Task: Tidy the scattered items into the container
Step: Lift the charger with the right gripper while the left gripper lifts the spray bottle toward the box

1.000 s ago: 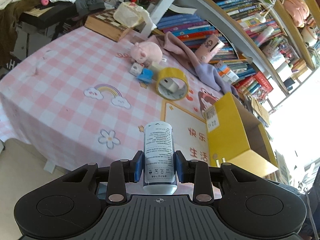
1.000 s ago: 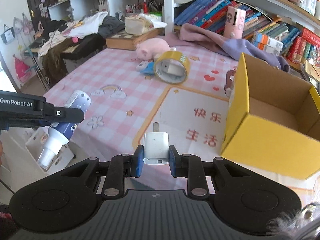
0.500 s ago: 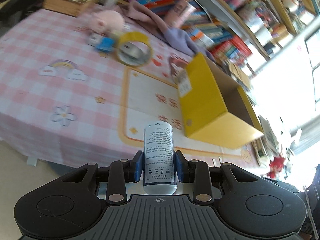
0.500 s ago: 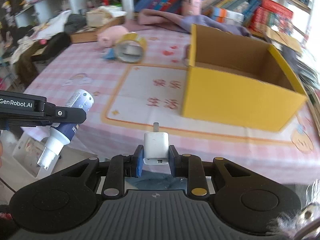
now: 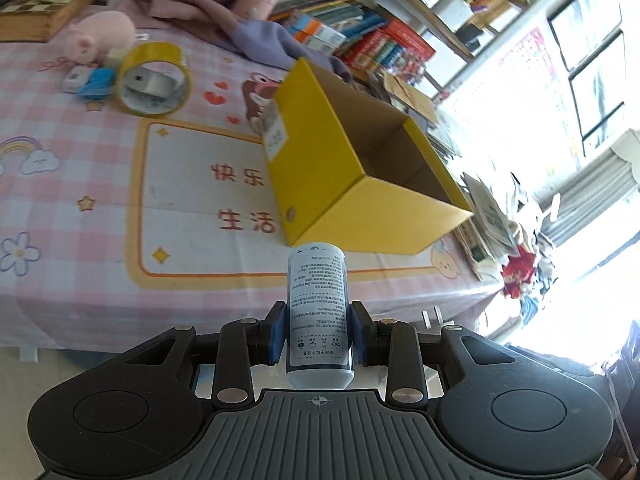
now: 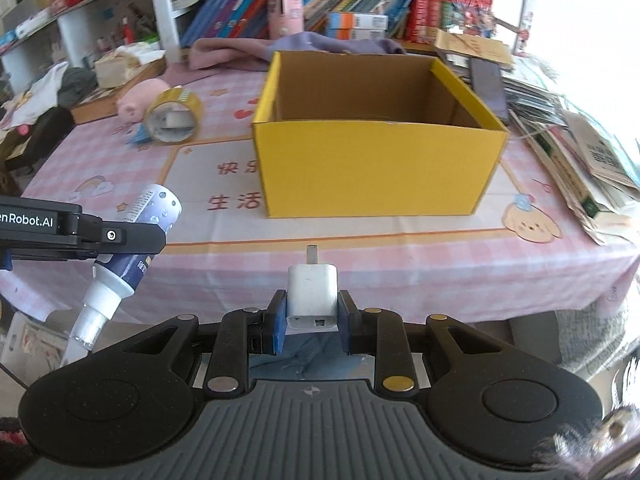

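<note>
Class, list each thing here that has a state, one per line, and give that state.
Left tool: shut on the bottle.
Right tool: shut on the charger.
Bottle: held off the table.
Charger: held, prongs forward.
Box: open, upright on the table.
Tape roll: on its side.
</note>
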